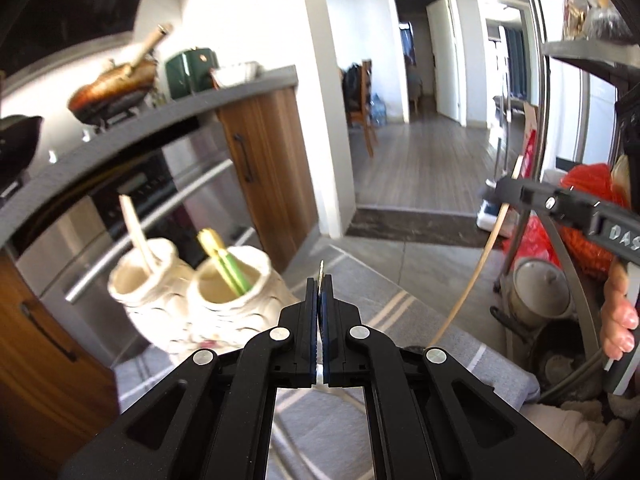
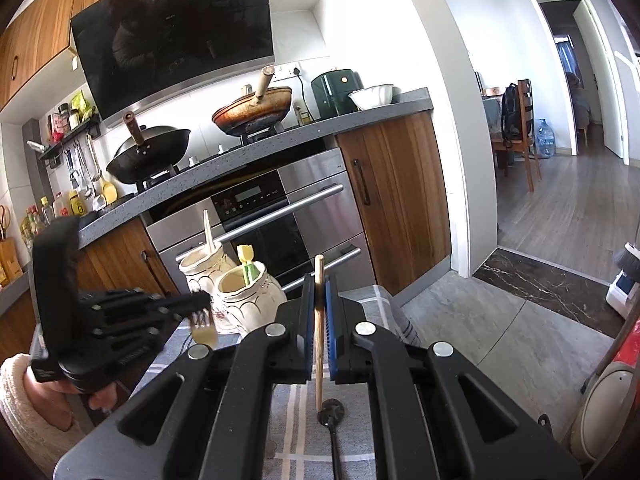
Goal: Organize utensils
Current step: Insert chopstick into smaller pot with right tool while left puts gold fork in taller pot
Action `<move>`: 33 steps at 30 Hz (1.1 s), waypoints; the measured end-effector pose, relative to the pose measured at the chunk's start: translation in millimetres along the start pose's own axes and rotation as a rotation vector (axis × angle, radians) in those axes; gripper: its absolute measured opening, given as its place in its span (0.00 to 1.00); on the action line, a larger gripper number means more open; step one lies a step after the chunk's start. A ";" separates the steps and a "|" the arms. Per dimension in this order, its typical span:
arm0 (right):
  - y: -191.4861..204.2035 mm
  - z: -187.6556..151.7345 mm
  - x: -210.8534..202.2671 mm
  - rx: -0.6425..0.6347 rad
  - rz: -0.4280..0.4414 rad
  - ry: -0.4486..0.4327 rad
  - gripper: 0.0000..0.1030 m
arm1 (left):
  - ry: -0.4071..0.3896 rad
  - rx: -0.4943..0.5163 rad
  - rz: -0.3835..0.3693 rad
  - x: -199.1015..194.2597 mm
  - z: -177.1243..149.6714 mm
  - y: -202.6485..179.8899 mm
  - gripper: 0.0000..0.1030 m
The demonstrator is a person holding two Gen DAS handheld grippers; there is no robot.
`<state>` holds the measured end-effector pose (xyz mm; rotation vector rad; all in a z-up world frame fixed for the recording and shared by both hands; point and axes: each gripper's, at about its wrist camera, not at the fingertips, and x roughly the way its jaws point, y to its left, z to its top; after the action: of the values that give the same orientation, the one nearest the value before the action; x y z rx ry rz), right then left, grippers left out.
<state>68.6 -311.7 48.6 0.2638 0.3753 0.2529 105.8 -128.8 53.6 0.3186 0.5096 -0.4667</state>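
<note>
left gripper [image 1: 321, 292] and right gripper [image 2: 319, 292] both have jaws clamped tight, tilted slightly downward.

Two woks [image 2: 150, 148] on the stove, green air fryer [image 2: 336, 90] beside.

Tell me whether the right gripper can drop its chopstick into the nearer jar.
Probably yes: the right gripper holds the wooden chopstick upright, and the nearer jar has room beside the green utensil, with nothing between.

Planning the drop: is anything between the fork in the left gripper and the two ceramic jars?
Nothing visible. The left gripper, shut on the fork, hangs just beside the nearer jar; only open air and checked cloth lie between. That jar already holds a green-handled utensil.
</note>
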 end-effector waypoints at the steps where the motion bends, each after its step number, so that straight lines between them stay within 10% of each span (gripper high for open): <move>1: 2.3 0.4 1.4 -0.005 -0.001 0.003 0.05 | -0.017 -0.002 0.013 -7.9 1.1 3.8 0.02; 20: 68.4 49.9 48.7 -0.154 0.034 0.001 0.05 | -0.212 0.017 0.266 -91.6 53.5 83.5 0.02; 33: 105.7 93.3 98.5 -0.145 0.070 -0.111 0.05 | -0.246 0.013 0.508 -77.4 93.7 143.9 0.02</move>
<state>173.3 -203.5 131.8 0.1473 0.2369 0.3311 154.7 -17.8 197.7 0.3829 0.1726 -0.0134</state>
